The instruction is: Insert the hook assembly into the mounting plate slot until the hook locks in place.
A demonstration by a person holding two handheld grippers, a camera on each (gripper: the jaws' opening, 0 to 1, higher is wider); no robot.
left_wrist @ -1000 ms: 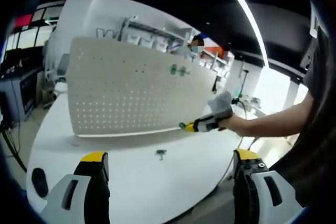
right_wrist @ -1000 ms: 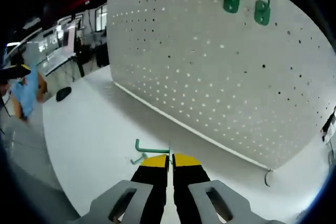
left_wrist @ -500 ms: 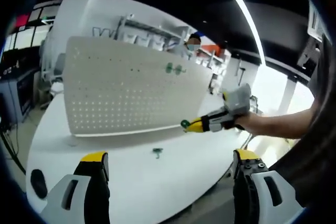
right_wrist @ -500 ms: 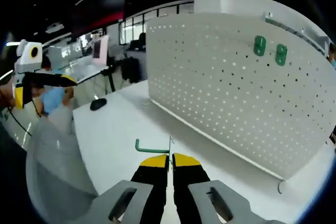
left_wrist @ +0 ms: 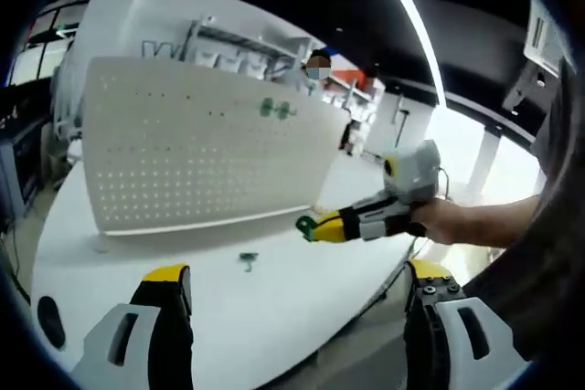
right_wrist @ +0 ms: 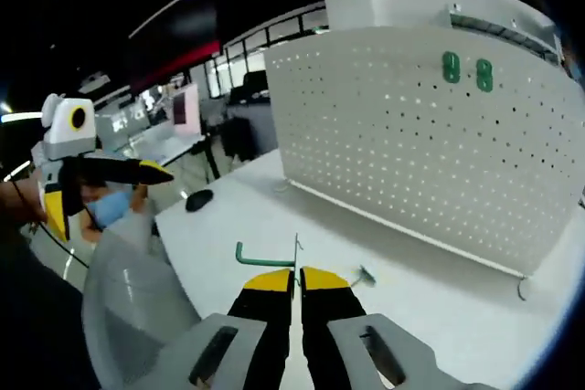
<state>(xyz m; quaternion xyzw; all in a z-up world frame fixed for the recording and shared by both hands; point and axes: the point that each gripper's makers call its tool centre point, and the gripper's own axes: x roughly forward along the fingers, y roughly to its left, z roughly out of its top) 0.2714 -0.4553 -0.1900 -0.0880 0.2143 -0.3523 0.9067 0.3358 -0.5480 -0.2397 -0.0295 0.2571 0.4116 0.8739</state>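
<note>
A white pegboard mounting plate (left_wrist: 201, 157) (right_wrist: 430, 143) stands upright on the white table (left_wrist: 274, 312). Two green hooks (left_wrist: 275, 109) (right_wrist: 467, 70) hang near its top. My right gripper (right_wrist: 297, 273) is shut on a green L-shaped hook (right_wrist: 263, 255), held in the air well short of the plate. In the left gripper view it (left_wrist: 320, 227) reaches in from the right, the hook (left_wrist: 303, 224) at its tip. Another small green hook (left_wrist: 247, 260) (right_wrist: 366, 274) lies loose on the table. My left gripper (left_wrist: 296, 271) is wide open over the table's near edge, holding nothing.
A black mouse (right_wrist: 197, 198) (left_wrist: 47, 319) lies on the table toward its far end. A small metal hook (right_wrist: 522, 289) sits at the plate's foot. My left gripper (right_wrist: 114, 171) shows at the left of the right gripper view. Desks and shelving stand behind.
My right gripper has pulled back from the plate with the hook still in it, so the plate looks farther off. The left gripper view has swung slightly; its jaws stay open.
</note>
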